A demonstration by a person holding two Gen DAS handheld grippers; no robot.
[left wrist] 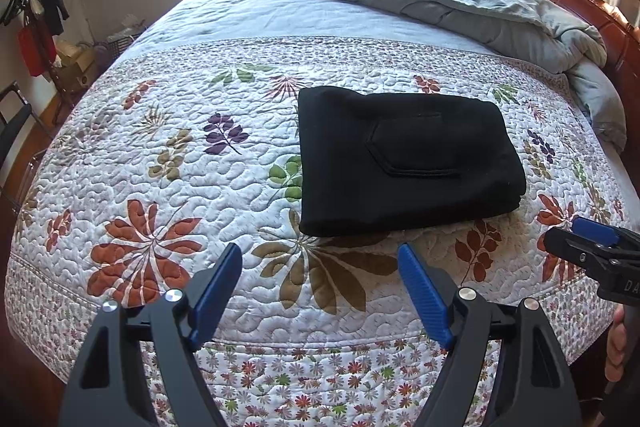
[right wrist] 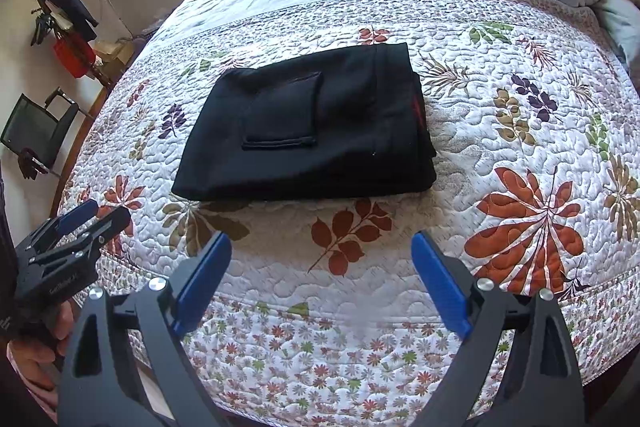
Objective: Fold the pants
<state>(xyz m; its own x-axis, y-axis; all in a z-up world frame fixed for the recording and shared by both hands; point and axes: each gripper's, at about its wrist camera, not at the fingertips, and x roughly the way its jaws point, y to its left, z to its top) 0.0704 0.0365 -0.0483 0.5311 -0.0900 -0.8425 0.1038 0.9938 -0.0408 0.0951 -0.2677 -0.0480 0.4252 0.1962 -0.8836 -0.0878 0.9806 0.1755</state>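
Observation:
Black pants (left wrist: 408,159) lie folded into a compact rectangle on the floral quilt (left wrist: 180,155), back pocket facing up. In the right wrist view the same pants (right wrist: 312,131) sit in the middle of the bed. My left gripper (left wrist: 320,259) hangs open above the quilt near the bed's front edge, just short of the pants, with nothing between its blue pads. My right gripper (right wrist: 322,247) is open too, with nothing in it, hovering near the front edge a little short of the pants. Each gripper shows at the edge of the other's view: the right gripper (left wrist: 592,239) and the left gripper (right wrist: 80,223).
A rumpled grey duvet (left wrist: 460,3) is piled at the head of the bed by a wooden headboard (left wrist: 580,3). A coat stand with clothes (right wrist: 64,19) and a dark chair (right wrist: 36,131) stand by the wall on the left. A hand (right wrist: 36,351) grips the left tool.

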